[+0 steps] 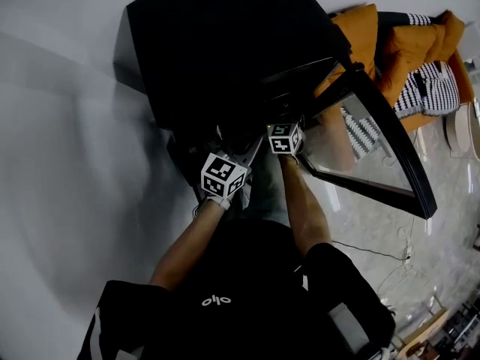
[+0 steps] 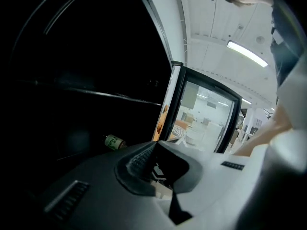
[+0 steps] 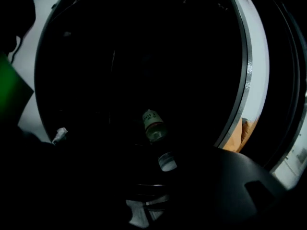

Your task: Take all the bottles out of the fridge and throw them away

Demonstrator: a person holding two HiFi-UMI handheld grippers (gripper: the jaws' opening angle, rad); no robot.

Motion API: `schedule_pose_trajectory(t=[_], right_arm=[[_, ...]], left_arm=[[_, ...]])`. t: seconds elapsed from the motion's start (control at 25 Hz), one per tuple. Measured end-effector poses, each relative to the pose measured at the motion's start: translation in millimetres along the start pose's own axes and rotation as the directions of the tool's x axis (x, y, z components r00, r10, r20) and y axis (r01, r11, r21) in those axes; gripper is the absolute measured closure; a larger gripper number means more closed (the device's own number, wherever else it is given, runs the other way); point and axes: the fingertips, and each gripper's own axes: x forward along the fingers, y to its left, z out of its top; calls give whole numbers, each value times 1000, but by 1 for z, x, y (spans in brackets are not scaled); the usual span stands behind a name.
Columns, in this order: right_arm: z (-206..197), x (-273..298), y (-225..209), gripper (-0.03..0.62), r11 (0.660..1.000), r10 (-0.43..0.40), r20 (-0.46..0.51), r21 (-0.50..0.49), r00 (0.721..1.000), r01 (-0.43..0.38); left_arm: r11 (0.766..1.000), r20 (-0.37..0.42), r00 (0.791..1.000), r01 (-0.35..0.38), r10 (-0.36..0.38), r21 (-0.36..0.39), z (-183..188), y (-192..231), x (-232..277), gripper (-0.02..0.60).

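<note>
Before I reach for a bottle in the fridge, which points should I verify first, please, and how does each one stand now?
1. Fridge door open: ok.
2. Bottle in sight, lying inside the fridge: ok.
3. Right tool jaws apart, nothing gripped: ok.
4. Left tool ready to grasp: not ok, jaws shut and empty.
5. Free path from the right tool to the bottle: cannot tell, the interior is too dark.
</note>
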Motion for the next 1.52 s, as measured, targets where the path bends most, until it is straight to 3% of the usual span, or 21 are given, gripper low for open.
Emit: schedule_pose_trajectory(t=[0.16,0.36,0.56,0.64,0.8,0.84,0.88,1.12,1.36,1.52], right_arm=[[-15,13,-3,336,994,-107,-22,-28,994,107],[-17,13,21,336,999,22,-39,29,999,-21],[3,11,18,311,999,14,11,35,1000,-14],[-1,30,20,273,998,40,-21,40,999,-39],[-17,58,27,271,997,77,-111,26,991,-74],[-21,58,28,281,997,80,-121,30,989,-76],[-23,56,28,376,996,80,-121,36,989,-76],[-16,2,35,390,993,111,-125,60,986,-104],[15,-105,34,390,987,137,-164,107,977,-121],[39,-173,27,390,987,143,-147,87,979,-132]], left_arm=[[1000,-1,1000,-2,2,-4,-14,13,5,575],[1000,6,1000,-18,18,-24,-16,28,3,575],[999,19,1000,-10,11,-34,-11,25,-1,575],[999,24,1000,-7,8,-31,-12,25,0,575],[1000,19,1000,-13,14,-23,-20,26,-1,575],[1000,20,1000,-18,18,-23,-20,27,-3,575],[999,22,999,-24,25,-23,-20,29,-5,575],[998,33,998,-51,52,-31,7,19,-33,575],[996,19,998,-59,61,-62,52,-32,-84,575],[995,22,997,-70,72,-76,75,-66,-112,575]])
